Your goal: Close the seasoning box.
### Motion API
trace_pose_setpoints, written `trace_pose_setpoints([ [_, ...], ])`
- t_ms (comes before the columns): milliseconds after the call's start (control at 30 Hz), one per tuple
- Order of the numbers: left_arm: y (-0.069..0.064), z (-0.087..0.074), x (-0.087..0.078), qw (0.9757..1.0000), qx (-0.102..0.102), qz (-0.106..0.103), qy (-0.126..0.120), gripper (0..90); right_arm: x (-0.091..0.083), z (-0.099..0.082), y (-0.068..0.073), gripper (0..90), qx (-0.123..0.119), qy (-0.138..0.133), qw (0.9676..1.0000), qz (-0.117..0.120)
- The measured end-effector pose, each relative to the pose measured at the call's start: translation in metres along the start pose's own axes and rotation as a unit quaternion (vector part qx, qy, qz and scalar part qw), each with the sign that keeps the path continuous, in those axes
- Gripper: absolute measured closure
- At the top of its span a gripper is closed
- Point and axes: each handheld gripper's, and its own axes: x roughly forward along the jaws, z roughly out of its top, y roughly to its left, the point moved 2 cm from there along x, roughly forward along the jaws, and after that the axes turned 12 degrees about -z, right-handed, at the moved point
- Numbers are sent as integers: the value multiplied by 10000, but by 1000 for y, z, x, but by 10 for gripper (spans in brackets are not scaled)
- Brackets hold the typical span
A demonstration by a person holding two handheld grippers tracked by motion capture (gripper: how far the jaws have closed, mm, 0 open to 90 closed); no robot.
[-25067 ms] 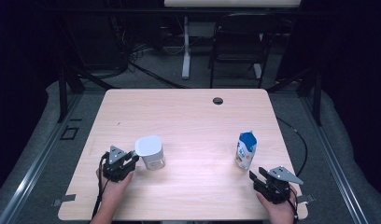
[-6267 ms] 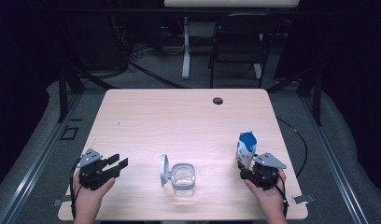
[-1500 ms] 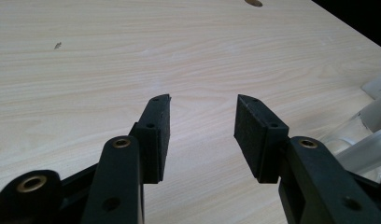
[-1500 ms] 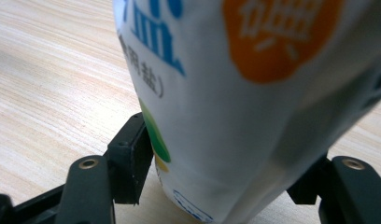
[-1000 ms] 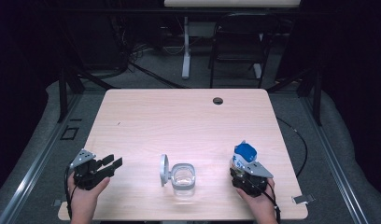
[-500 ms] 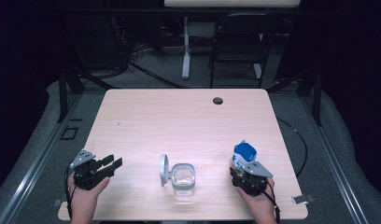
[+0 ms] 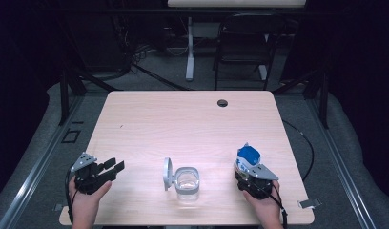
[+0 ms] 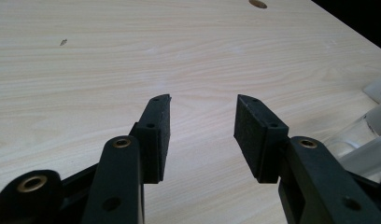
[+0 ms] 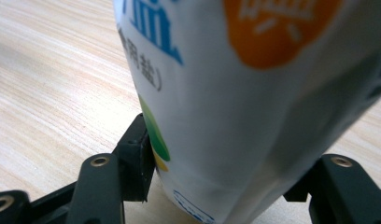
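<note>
**White pouch between closing jaws, clear jar open beside it**

White and blue, the salt pouch (image 9: 244,93) crowds the right gripper view, its top and right edge cut off and its print blurred. The right gripper (image 9: 216,186) has its jaws on either side of the pouch base and they have just been closing; the left pad touches it, while the right pad is hidden behind the bulge. From the high view the pouch (image 7: 248,156) stands at the tabletop's (image 7: 192,124) near right. The left gripper (image 8: 202,135) rests with jaws spread, nothing between them. Centre front sits the clear jar (image 7: 188,183), lid (image 7: 167,174) swung open; the left gripper view catches just its blurred edge.
</note>
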Motion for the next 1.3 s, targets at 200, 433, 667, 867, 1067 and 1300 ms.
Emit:
trace_pose_setpoints([
  [200,0,0,0,10000,-8,-8,16,561,0,-1,-2,405,48,-33,10000,54],
  [433,1,-1,0,10000,-24,-13,21,562,2,-2,-5,408,154,-57,9997,157],
  [667,1,-1,0,10000,-22,1,44,562,1,0,-5,409,47,3,9998,179],
  [867,2,-1,1,10000,-21,4,56,562,1,1,-6,409,37,38,9998,176],
  [1067,2,-2,1,10000,-20,8,56,561,1,2,-7,409,73,18,9998,206],
  [1300,1,-2,1,10000,-9,11,71,561,-3,7,-8,409,49,-84,9998,200],
])
